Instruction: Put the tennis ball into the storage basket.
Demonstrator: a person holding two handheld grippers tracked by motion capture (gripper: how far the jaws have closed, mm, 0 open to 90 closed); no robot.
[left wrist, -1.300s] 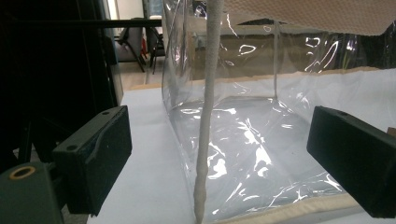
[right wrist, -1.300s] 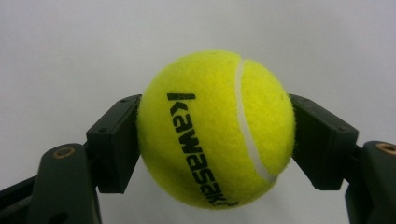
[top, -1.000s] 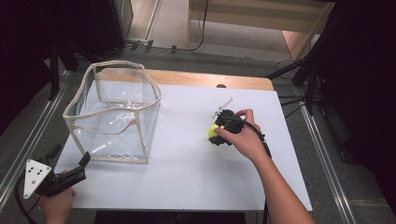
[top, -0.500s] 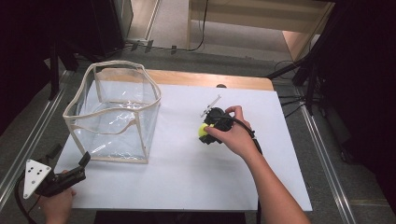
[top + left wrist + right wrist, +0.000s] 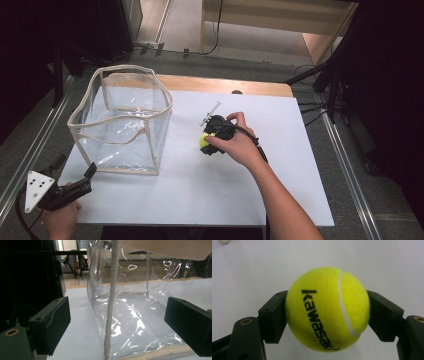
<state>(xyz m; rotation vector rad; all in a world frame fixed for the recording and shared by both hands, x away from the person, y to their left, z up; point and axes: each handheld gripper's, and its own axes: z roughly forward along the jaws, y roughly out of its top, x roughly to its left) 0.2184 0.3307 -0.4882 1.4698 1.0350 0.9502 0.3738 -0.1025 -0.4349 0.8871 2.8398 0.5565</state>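
Note:
A yellow tennis ball (image 5: pixel 328 308) with black lettering sits squeezed between the two black jaws of my right gripper (image 5: pixel 327 315), above the white table top. From above, the same ball (image 5: pixel 203 141) shows under my right gripper (image 5: pixel 206 144), a little right of the clear bag (image 5: pixel 122 122). That bag is a transparent plastic box with a beige fabric rim, standing open on the table's left half. My left gripper (image 5: pixel 87 175) is open at the table's front left corner, pointing at the bag's near corner seam (image 5: pixel 110 315), which stands between its wide-apart jaws.
The white table top (image 5: pixel 210 195) has a wooden strip (image 5: pixel 225 85) along its far edge. Metal rails (image 5: pixel 30 145) run along both sides of the table, and dark stands and cables crowd the floor at the back right.
My right gripper has carried the ball leftwards, toward the clear bag. The left gripper has stayed put.

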